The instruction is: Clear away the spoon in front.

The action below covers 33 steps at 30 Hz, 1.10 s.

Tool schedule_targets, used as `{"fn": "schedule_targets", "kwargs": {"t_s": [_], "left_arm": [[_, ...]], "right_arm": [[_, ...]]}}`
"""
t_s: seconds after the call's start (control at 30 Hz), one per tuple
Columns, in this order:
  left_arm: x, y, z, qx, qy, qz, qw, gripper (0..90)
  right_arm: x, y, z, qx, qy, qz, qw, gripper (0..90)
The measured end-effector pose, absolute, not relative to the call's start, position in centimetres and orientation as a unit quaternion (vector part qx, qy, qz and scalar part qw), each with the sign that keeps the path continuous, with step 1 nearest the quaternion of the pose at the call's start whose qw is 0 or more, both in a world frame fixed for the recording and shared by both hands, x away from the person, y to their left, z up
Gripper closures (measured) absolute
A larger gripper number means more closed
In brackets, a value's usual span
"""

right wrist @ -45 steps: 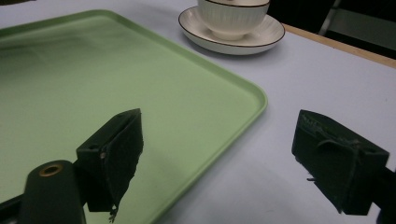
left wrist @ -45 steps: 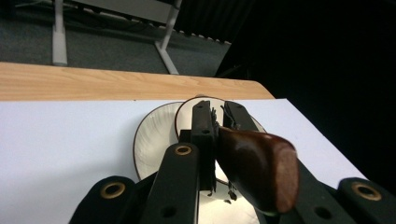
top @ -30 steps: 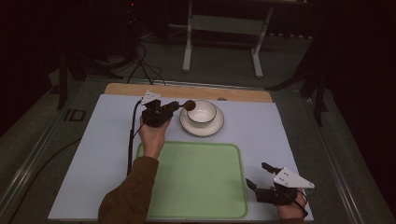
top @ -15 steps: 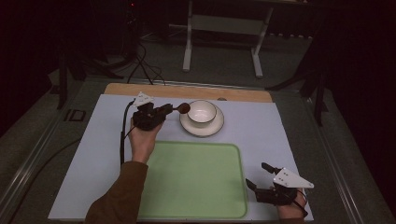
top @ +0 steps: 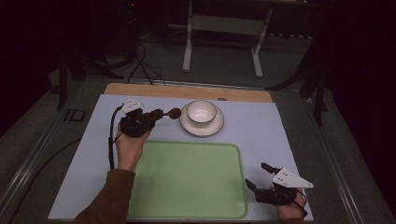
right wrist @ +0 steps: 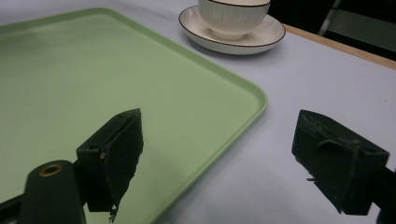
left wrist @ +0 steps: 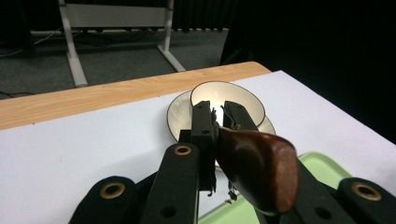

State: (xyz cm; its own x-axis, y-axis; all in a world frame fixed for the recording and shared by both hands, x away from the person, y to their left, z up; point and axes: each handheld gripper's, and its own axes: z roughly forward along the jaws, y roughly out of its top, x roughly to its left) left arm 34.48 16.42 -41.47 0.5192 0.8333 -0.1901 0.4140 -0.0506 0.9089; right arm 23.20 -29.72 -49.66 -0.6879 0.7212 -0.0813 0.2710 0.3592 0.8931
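The left gripper (top: 159, 115) pinches a wooden spoon (left wrist: 257, 168) beside the cup (top: 201, 112) and saucer (top: 189, 127); the green tray (top: 187, 179) lies bare, and the right gripper (top: 258, 176) rests spread.

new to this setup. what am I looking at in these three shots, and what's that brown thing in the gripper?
No robot arm: a person holds a two-jaw gripper in each hand at a table. The high view looks down from above; the other two cameras ride on the grippers, looking along their black jaws. On the white mat lie a green tray and a cup standing on a saucer. The left gripper is shut on a brown wooden piece, apparently a spoon, beside the cup. The right gripper rests open by the tray's corner, holding nothing.
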Motion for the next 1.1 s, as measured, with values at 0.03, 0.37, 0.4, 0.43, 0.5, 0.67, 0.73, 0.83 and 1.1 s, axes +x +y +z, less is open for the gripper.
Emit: {"fn": "schedule_targets", "kwargs": {"t_s": [0.03,0.37,0.4,0.43,0.5,0.67,0.73,0.83,1.1], "left_arm": [[34.3,16.6,-41.4,0.698,0.446,0.201,0.523,83.7],[32.5,17.5,-40.9,0.711,0.435,0.202,0.514,83.7],[32.4,17.5,-40.9,0.713,0.434,0.202,0.513,83.7],[32.2,17.6,-40.8,0.714,0.433,0.202,0.512,83.7],[31.9,17.7,-40.7,0.715,0.431,0.201,0.511,83.7],[31.0,17.9,-40.5,0.726,0.424,0.203,0.502,83.7],[30.7,18.0,-40.4,0.73,0.42,0.203,0.5,83.6],[30.1,18.1,-40.2,0.733,0.416,0.206,0.498,83.6],[28.7,18.5,-40.0,0.742,0.411,0.209,0.487,83.7]], "right_arm": [[23.2,-29.7,-49.7,0.314,0.789,0.47,0.239,16.0],[23.2,-29.7,-49.7,0.314,0.789,0.47,0.239,16.1],[23.2,-29.7,-49.7,0.315,0.789,0.471,0.239,16.0],[23.2,-29.7,-49.7,0.315,0.789,0.47,0.239,16.1],[23.2,-29.6,-49.7,0.314,0.789,0.47,0.239,16.0],[23.2,-29.6,-49.7,0.314,0.789,0.47,0.239,16.1],[23.2,-29.6,-49.7,0.314,0.79,0.47,0.239,16.0],[23.3,-29.6,-49.7,0.313,0.79,0.47,0.239,16.1],[23.3,-29.6,-49.7,0.313,0.79,0.47,0.239,16.0]]}}
